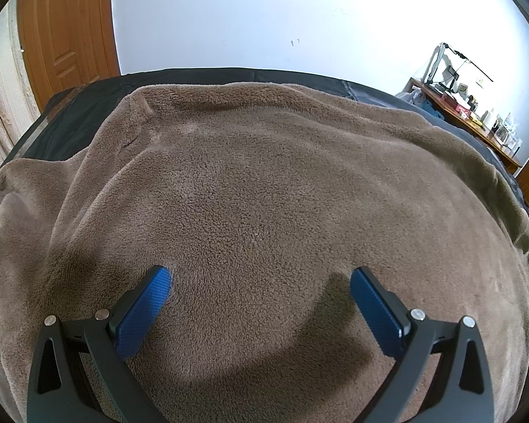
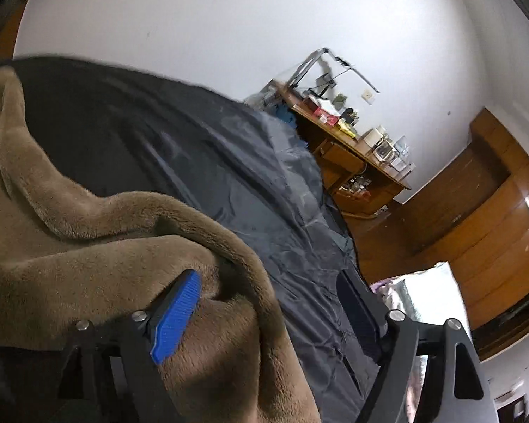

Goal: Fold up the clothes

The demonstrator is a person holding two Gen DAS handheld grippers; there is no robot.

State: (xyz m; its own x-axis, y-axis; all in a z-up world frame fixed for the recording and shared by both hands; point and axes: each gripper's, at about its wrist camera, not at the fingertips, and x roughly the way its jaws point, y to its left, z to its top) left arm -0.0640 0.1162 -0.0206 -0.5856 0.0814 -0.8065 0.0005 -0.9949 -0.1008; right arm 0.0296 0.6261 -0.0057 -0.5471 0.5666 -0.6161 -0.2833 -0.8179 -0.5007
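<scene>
A brown fleece garment (image 1: pixel 264 183) lies spread over a bed covered by a dark sheet (image 1: pixel 70 120). My left gripper (image 1: pixel 261 278) hovers just above the fleece with its blue pads wide apart and nothing between them. In the right wrist view the fleece's rumpled, folded-over edge (image 2: pixel 130 246) lies at the left. My right gripper (image 2: pixel 268 285) stands open over that edge. Its left pad (image 2: pixel 180 310) is beside the fleece and its right finger (image 2: pixel 356 303) is over the dark sheet (image 2: pixel 257 176). The pads do not press on the cloth.
A wooden door (image 1: pixel 67 31) and a pale curtain (image 1: pixel 0 105) stand at the left. A cluttered wooden desk (image 2: pixel 352 148) is past the bed's far right corner, with wooden cabinets (image 2: pixel 493 211) beyond. A white wall (image 1: pixel 264 17) lies behind the bed.
</scene>
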